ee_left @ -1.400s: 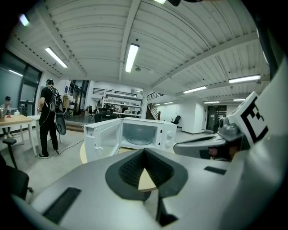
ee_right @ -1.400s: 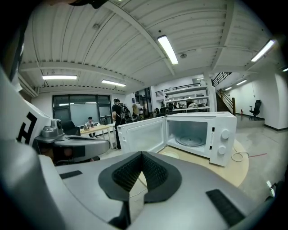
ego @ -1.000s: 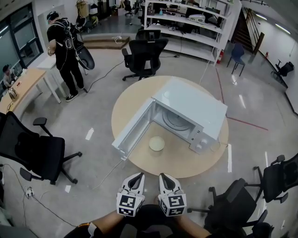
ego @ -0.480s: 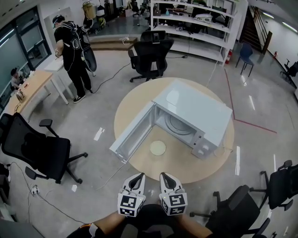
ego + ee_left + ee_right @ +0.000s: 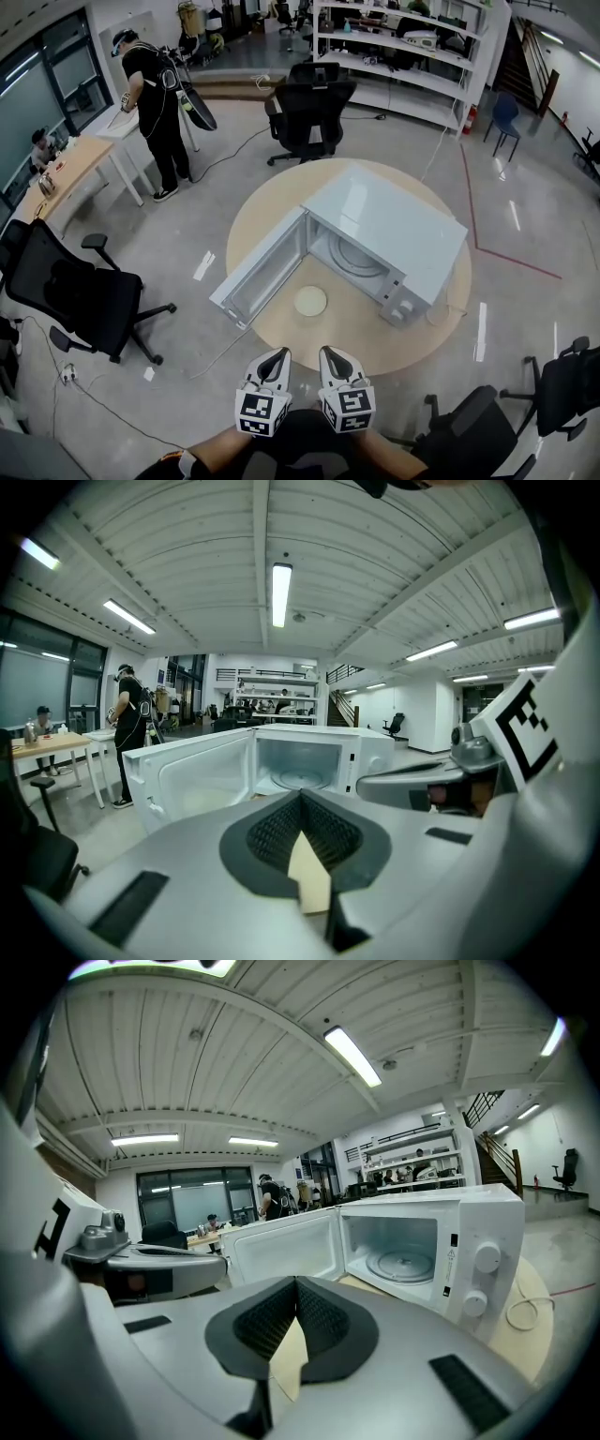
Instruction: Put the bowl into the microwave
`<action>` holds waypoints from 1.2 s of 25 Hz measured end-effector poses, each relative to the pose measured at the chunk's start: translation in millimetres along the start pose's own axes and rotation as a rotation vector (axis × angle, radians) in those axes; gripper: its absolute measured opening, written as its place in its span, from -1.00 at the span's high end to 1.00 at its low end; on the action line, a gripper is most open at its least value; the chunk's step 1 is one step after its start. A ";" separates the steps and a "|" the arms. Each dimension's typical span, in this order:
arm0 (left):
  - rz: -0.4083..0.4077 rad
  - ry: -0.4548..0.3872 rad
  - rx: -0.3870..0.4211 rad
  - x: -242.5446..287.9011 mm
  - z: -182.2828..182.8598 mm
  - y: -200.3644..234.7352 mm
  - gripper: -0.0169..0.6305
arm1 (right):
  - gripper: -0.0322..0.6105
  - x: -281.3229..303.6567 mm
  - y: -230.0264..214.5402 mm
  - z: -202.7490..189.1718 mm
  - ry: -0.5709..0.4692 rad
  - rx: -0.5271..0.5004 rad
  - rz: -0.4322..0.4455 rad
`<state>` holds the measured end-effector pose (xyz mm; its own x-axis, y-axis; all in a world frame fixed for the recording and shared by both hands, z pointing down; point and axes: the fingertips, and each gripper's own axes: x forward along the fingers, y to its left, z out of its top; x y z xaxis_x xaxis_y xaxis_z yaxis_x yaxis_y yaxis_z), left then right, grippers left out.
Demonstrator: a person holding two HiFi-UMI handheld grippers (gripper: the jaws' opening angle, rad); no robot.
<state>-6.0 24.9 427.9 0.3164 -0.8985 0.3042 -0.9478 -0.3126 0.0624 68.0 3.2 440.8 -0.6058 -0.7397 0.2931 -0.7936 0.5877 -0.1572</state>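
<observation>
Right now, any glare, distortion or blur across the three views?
Head view: fisheye bends the room's edges; ceiling-light glare on the microwave top and streaks on the floor; bowl sharp. Left gripper view: heavy barrel distortion, dark vignetted corners, ceiling lamp blown out. Right gripper view: same curvature and vignette; microwave interior evenly lit, no glare.

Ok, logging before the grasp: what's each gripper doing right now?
Left grey gripper: shut, holding nothing.
Right grey gripper: shut, holding nothing.
</observation>
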 end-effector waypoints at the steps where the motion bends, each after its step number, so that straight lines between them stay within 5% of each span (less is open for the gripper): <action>1: 0.003 -0.001 -0.001 1.0 -0.2 -2.7 0.81 | 0.85 -1.1 -2.7 -0.4 -0.001 -0.001 0.003; 15: 0.022 0.019 -0.010 17.3 1.1 -13.5 0.81 | 0.85 -0.3 -26.1 -0.2 0.005 0.012 0.015; 30: -0.070 0.006 0.015 53.8 18.9 17.7 0.81 | 0.85 34.3 -35.0 13.2 0.044 0.003 -0.073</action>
<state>-5.0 -34.8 427.4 0.3813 -0.8727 0.3049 -0.9228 -0.3790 0.0692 74.3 -47.0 443.9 -0.5431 -0.7655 0.3449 -0.8360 0.5314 -0.1369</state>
